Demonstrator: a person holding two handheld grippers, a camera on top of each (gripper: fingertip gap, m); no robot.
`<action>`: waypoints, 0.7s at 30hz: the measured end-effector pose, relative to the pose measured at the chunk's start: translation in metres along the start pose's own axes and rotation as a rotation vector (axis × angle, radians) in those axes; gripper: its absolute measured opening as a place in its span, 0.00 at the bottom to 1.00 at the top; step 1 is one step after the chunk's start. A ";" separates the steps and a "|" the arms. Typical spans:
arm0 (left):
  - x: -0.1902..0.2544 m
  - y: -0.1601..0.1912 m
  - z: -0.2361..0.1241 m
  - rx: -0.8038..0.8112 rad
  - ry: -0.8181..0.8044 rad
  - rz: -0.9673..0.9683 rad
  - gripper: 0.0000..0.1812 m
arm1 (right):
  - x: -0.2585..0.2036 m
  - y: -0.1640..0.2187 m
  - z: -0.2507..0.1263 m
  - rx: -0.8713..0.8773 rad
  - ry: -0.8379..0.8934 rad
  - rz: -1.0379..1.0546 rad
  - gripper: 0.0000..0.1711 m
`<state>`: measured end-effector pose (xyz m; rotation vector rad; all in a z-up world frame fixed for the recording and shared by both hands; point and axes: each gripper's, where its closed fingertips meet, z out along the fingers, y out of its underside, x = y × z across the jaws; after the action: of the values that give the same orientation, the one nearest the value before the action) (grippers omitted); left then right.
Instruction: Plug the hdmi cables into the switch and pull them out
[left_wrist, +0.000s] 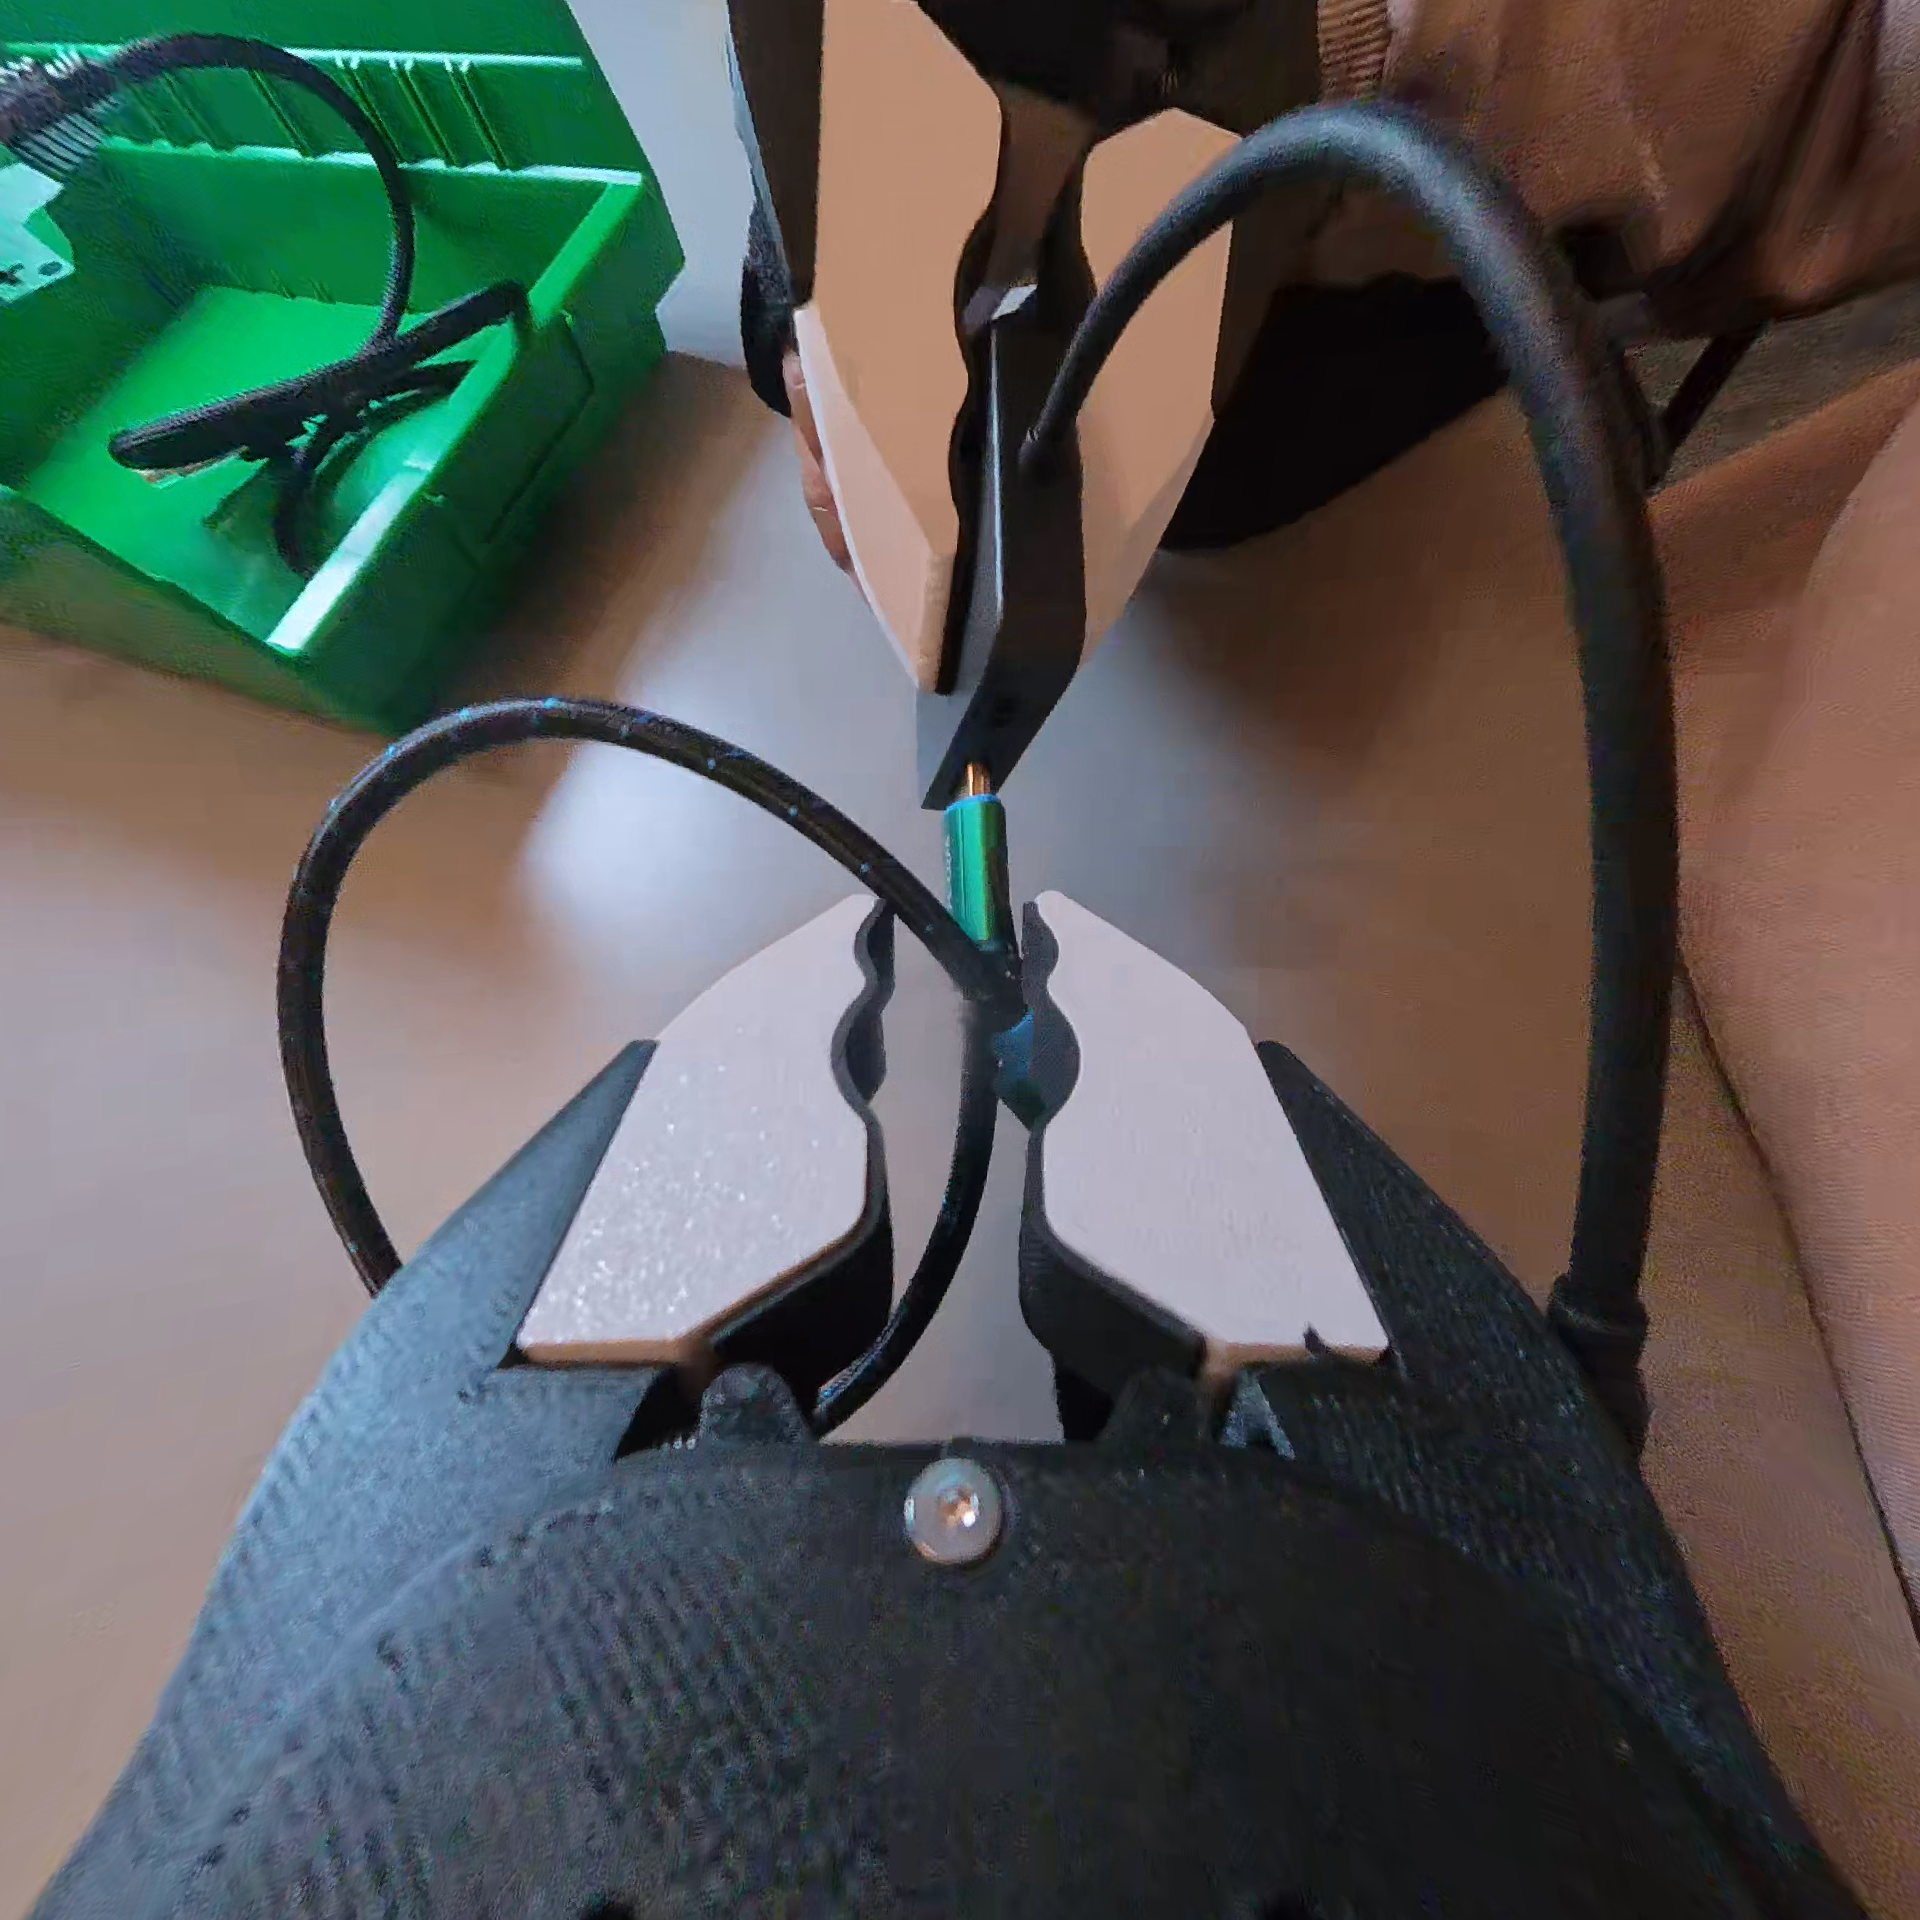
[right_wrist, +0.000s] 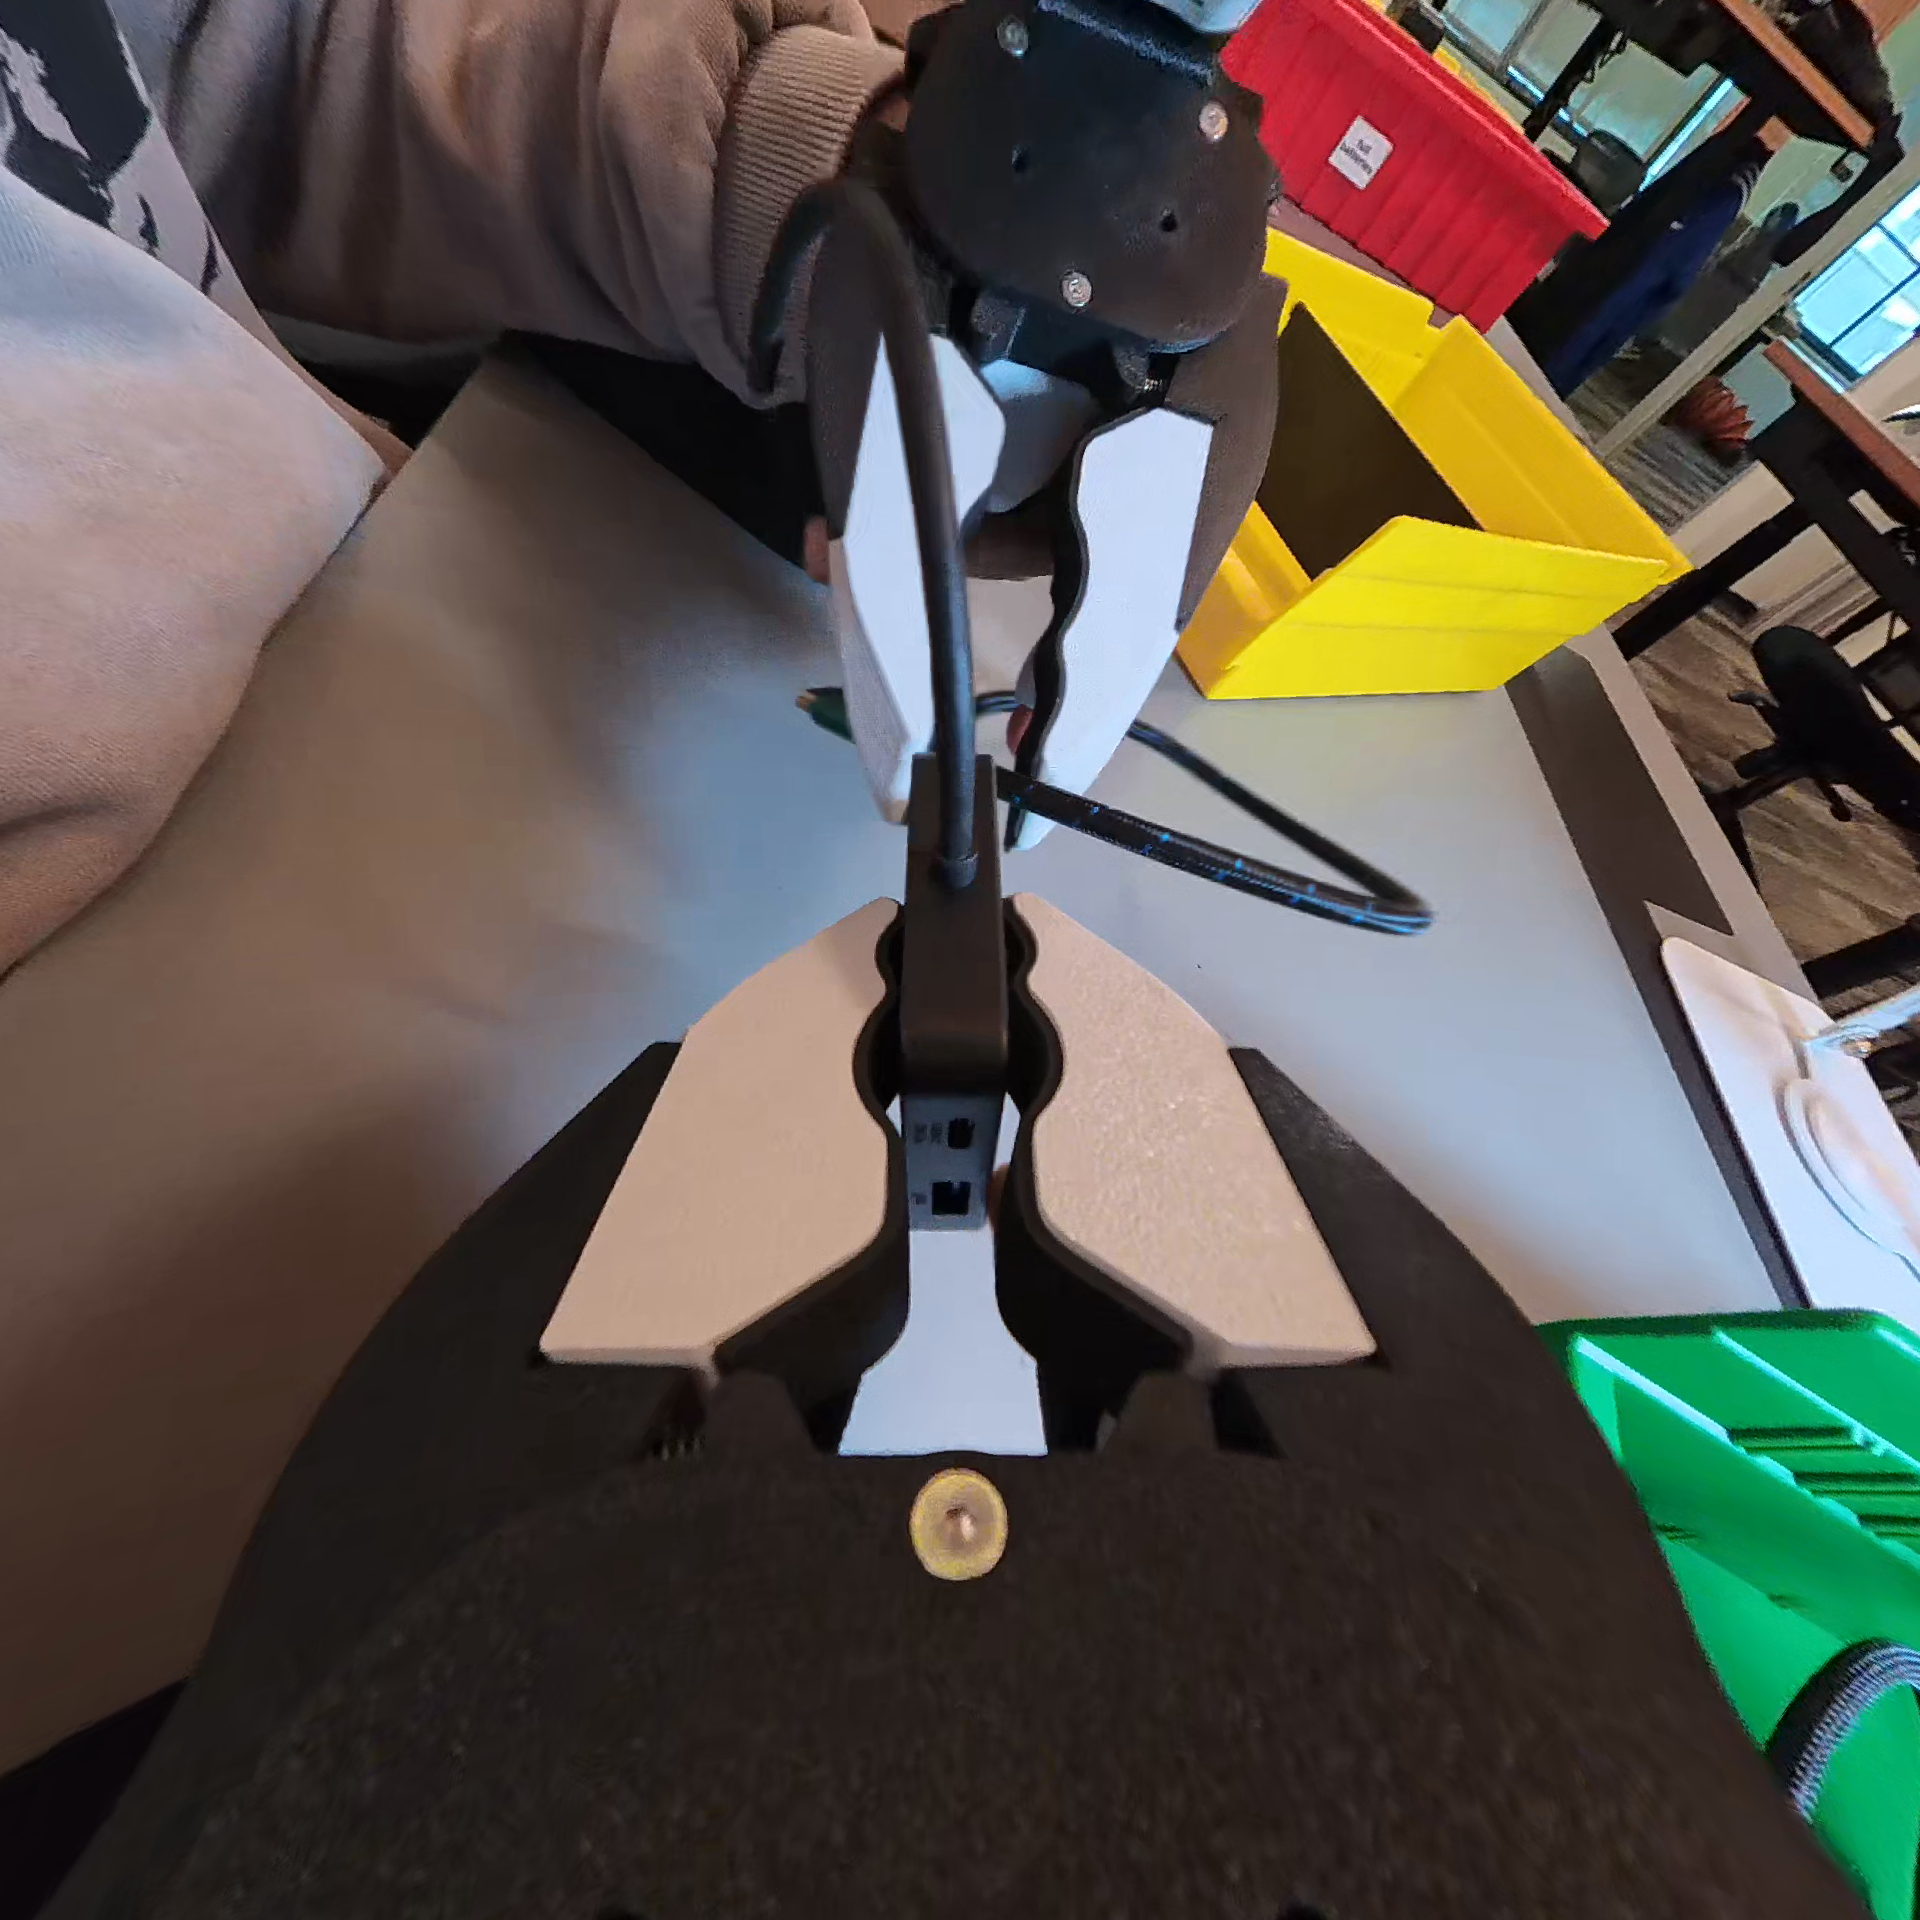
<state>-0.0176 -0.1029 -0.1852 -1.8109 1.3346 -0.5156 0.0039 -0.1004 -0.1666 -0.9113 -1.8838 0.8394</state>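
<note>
Sitting at the far left of the left wrist view, an open green plastic bin (left_wrist: 343, 343) rests on the pale bench (left_wrist: 260, 935) with a tangle of black braided cords (left_wrist: 312, 405) inside it. Just right of it, a black braided HDMI cable flecked with blue (left_wrist: 312, 997) loops out over the bench and curls back to its green metal plug (left_wrist: 977, 883). The left gripper (left_wrist: 956, 914) has its pale fingers (left_wrist: 727, 1143) closed loosely about that plug's rear end; only the right-hand finger appears to touch it, though the contact is partly hidden. The plug's gold tip meets the end of a slim black switch box (left_wrist: 1003, 717), and how deep it sits cannot be told. The right gripper (left_wrist: 997, 665), facing from above, is clamped on that switch. Farther right, a thick smooth black cable (left_wrist: 1600, 727) arches from the switch toward a brown sleeve (left_wrist: 1662, 135).

Seen from the right wrist view, the switch (right_wrist: 954, 997) stands pinched between the right gripper's (right_wrist: 956, 914) fingers, with a yellow bin (right_wrist: 1434, 540) and red bin (right_wrist: 1392, 156) at the far right.
</note>
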 end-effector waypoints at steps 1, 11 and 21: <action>-0.001 -0.001 -0.001 0.007 -0.011 0.011 0.11 | -0.002 -0.001 0.000 0.007 -0.008 0.000 0.08; 0.010 -0.019 0.003 0.120 0.108 -0.059 0.06 | -0.004 -0.039 -0.009 0.183 -0.027 -0.004 0.08; -0.001 -0.017 -0.008 0.122 0.071 -0.107 0.06 | 0.008 -0.004 -0.011 -0.036 0.068 -0.061 0.08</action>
<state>-0.0135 -0.1033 -0.1666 -1.7840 1.2305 -0.7099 0.0099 -0.0937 -0.1552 -0.8883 -1.8634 0.7313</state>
